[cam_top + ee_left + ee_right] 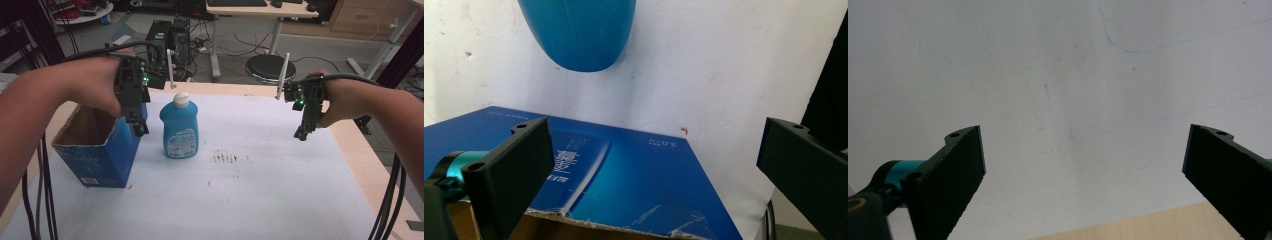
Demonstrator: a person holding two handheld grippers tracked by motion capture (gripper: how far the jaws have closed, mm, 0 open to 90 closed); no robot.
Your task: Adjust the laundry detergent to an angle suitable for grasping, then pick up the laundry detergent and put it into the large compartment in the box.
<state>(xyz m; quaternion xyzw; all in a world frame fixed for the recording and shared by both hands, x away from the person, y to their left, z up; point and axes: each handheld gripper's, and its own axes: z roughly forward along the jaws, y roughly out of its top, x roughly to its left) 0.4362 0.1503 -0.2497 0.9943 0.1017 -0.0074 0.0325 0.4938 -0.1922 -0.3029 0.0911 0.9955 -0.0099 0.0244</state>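
Blue bottle [179, 127] stands upright on the white-covered worktop [280, 190], just at 3 o'clock of the open blue carton [100, 145]. Left tongs [140, 130] hover over the carton's near wall, spread wide, empty. Right tongs [301, 134] also spread, empty, well apart at 3 o'clock. Best approach, I judge: grip the bottle mid-body, square on. Count: one bottle, one carton.

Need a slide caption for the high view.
Open left tongs above blue cardboard box, beside blue plastic bottle.

Blue bottle [179, 129] w/ white cap, blue box [100, 152], white sheet [260, 190] w/ brown smudges.
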